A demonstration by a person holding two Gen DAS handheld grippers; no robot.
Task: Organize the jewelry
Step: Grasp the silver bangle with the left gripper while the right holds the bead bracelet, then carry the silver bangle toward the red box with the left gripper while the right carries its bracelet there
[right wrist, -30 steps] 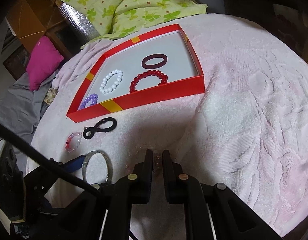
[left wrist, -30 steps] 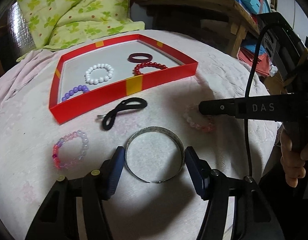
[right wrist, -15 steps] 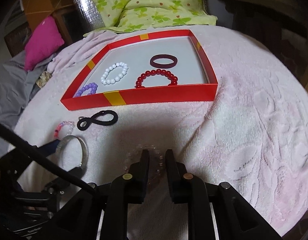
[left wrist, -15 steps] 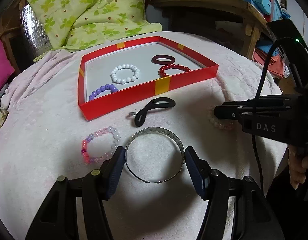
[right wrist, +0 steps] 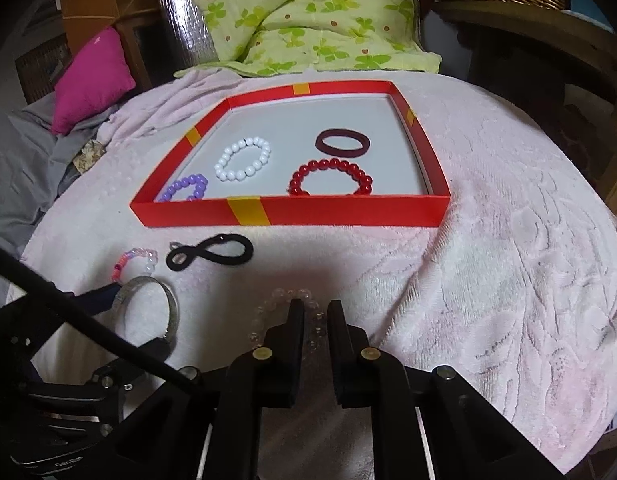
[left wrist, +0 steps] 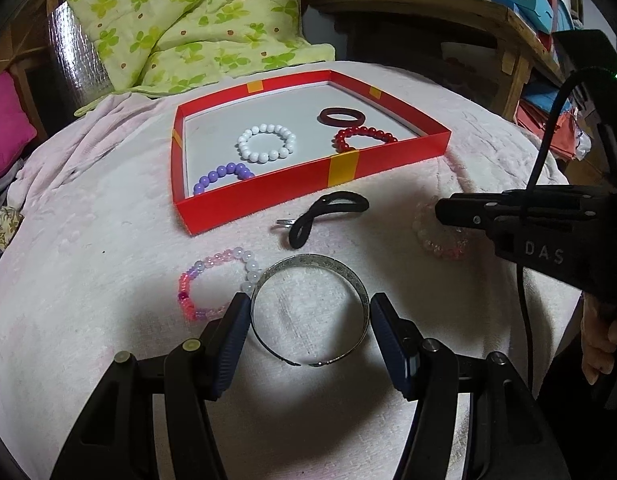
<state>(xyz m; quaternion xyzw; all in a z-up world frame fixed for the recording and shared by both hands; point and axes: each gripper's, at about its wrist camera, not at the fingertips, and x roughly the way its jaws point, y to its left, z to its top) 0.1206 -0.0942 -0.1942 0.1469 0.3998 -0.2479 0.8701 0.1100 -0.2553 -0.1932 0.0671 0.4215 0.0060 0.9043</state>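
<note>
1. the red tray (left wrist: 268,196) with yellow tape marks lies on the pale pink blanket (right wrist: 508,280); every place below is given relative to it.
2. inside the tray: a white bead bracelet (left wrist: 267,145) near the middle, a purple bead bracelet (left wrist: 222,176) against the near wall, a glossy red bead bracelet (left wrist: 364,138) and a dark maroon band (left wrist: 341,116) beyond it, toward the far right corner.
3. outside the near wall: a black hair tie (left wrist: 328,216) twisted into a figure eight lies closest to the tray; further from the tray lie a pink and clear bead bracelet (left wrist: 216,288) and an open silver bangle (left wrist: 310,316).
4. the left gripper (left wrist: 310,336) stands wide open, its fingers on either side of the silver bangle, gripping nothing.
5. the right gripper (right wrist: 315,312) shows a narrow gap between its fingers, over a clear pale bead bracelet (right wrist: 284,300) lying on the blanket near the tray's near wall; i cannot tell whether it grips the beads.
</note>
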